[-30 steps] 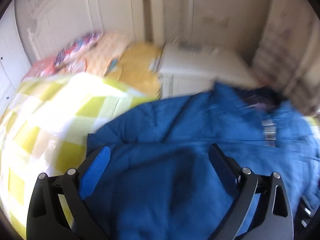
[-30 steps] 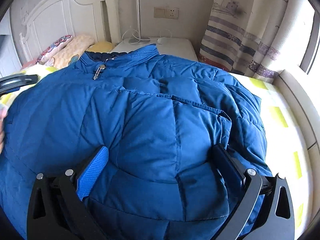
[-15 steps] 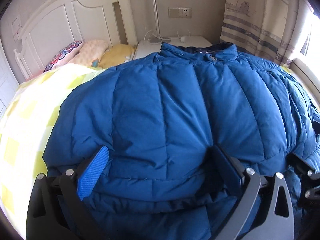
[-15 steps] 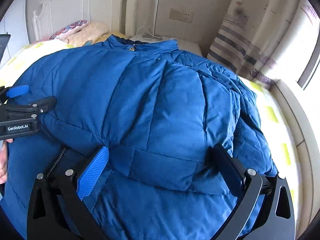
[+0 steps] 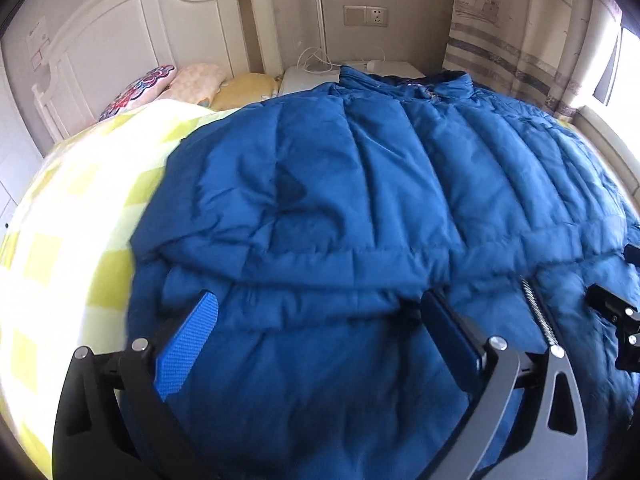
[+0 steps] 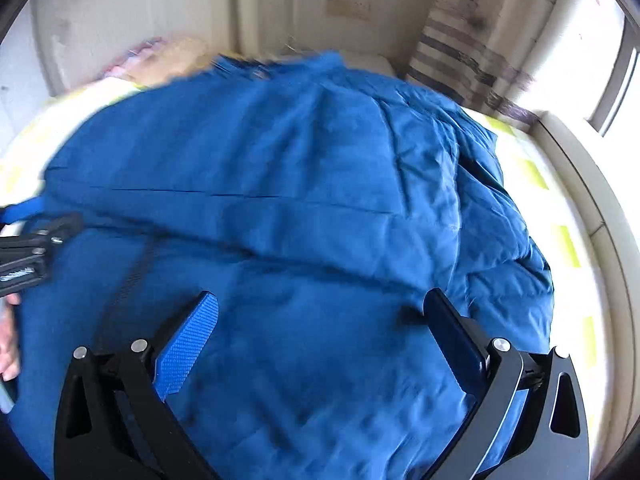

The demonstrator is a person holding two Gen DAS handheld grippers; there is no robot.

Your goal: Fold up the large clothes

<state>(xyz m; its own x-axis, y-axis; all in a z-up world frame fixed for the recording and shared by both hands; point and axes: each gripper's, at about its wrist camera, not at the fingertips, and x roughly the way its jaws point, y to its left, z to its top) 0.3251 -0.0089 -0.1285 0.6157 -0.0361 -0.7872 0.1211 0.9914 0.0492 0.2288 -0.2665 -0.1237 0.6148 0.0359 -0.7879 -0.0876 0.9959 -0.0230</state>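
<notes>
A large blue quilted down jacket (image 5: 340, 200) lies spread on the bed, collar toward the headboard; it also fills the right wrist view (image 6: 300, 200). Its zipper (image 5: 538, 312) runs near the lower right. My left gripper (image 5: 320, 312) is open, jaws wide apart over the jacket's lower hem. My right gripper (image 6: 320, 312) is open too, over the jacket's right lower part. The right gripper's edge shows in the left wrist view (image 5: 616, 320); the left gripper shows at the left edge of the right wrist view (image 6: 28, 248). The right wrist view is blurred.
The bed has a yellow-and-white checked cover (image 5: 80, 220). Pillows (image 5: 200, 84) lie by the white headboard (image 5: 140, 32). A white bedside cabinet (image 5: 352, 72) stands behind the collar. A striped curtain (image 5: 520, 40) and a window sill (image 6: 580, 184) are at the right.
Both grippers have pulled back toward the jacket's hem and stayed open. The jacket's lower edge now lies folded up in a ridge across the middle. The right wrist view is moving.
</notes>
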